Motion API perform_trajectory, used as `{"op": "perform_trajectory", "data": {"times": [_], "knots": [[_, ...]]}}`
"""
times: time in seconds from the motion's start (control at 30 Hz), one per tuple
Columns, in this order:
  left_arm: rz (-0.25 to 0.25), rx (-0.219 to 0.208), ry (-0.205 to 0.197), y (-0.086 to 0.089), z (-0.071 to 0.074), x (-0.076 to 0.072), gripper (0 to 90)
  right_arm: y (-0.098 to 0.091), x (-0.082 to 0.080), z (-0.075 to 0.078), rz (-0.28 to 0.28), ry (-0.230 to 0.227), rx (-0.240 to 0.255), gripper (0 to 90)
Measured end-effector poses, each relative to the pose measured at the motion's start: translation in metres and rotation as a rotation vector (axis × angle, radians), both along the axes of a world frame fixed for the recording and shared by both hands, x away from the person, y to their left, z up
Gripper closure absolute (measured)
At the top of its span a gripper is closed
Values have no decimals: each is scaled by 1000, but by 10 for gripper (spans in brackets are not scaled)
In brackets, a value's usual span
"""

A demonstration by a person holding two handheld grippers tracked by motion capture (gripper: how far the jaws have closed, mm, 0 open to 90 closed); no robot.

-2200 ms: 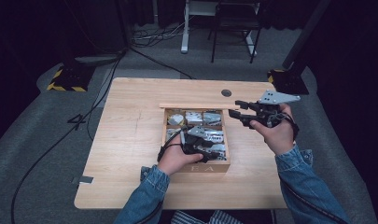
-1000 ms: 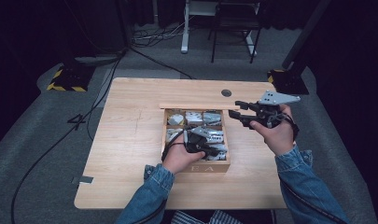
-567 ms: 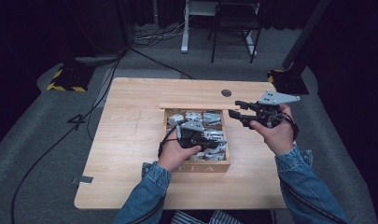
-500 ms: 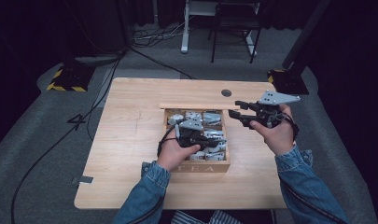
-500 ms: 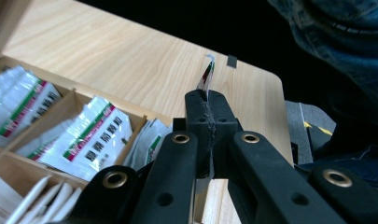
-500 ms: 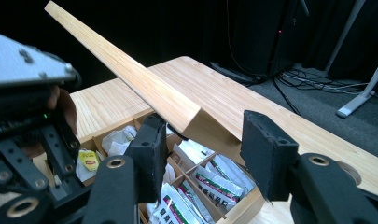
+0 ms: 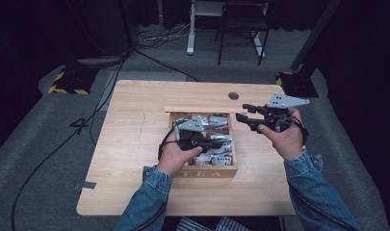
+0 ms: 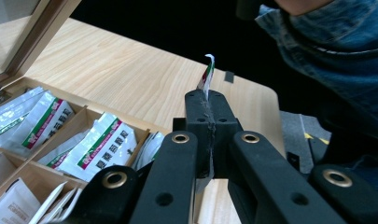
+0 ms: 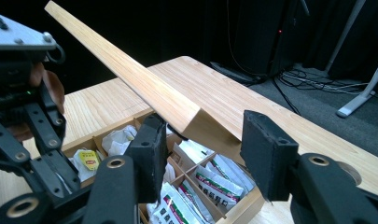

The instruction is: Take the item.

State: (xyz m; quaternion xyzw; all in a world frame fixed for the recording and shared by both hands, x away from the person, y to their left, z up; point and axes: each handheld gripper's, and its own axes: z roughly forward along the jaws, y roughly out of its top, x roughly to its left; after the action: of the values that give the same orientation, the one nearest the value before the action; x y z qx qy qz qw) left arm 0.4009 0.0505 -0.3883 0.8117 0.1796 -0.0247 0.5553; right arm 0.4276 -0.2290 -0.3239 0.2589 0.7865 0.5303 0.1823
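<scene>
While your left gripper (image 8: 207, 100) pinched a tea sachet (image 8: 207, 74) edge-on above the tea box (image 7: 204, 172), your right gripper (image 9: 207, 154) hung partly parted beside the box's raised lid (image 9: 130, 77), jaws seemingly clear of it, box mid-table (image 7: 135, 125), other sachets (image 8: 100, 147) inside.

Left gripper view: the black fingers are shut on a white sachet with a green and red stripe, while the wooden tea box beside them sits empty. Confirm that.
Not quite. The wooden tea box is not empty: the left gripper view shows its compartments holding more sachets. The rest stands: the left gripper is shut on the white sachet with a green and red stripe.
</scene>
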Motion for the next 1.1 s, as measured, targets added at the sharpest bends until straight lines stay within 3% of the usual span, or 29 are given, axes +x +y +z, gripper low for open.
{"op": "perform_trajectory", "data": {"times": [0.37,0.7,0.83,1.1], "knots": [[35,-5,-22,28,12,-9,898,0,1,0,5,1,0,519],[99,-3,-35,62,18,-19,898,-1,2,1,15,0,-6,519],[109,54,-54,79,18,-27,897,-1,2,1,15,-1,-8,521],[175,37,-68,123,21,-42,896,0,0,1,7,-4,-10,522]]}}
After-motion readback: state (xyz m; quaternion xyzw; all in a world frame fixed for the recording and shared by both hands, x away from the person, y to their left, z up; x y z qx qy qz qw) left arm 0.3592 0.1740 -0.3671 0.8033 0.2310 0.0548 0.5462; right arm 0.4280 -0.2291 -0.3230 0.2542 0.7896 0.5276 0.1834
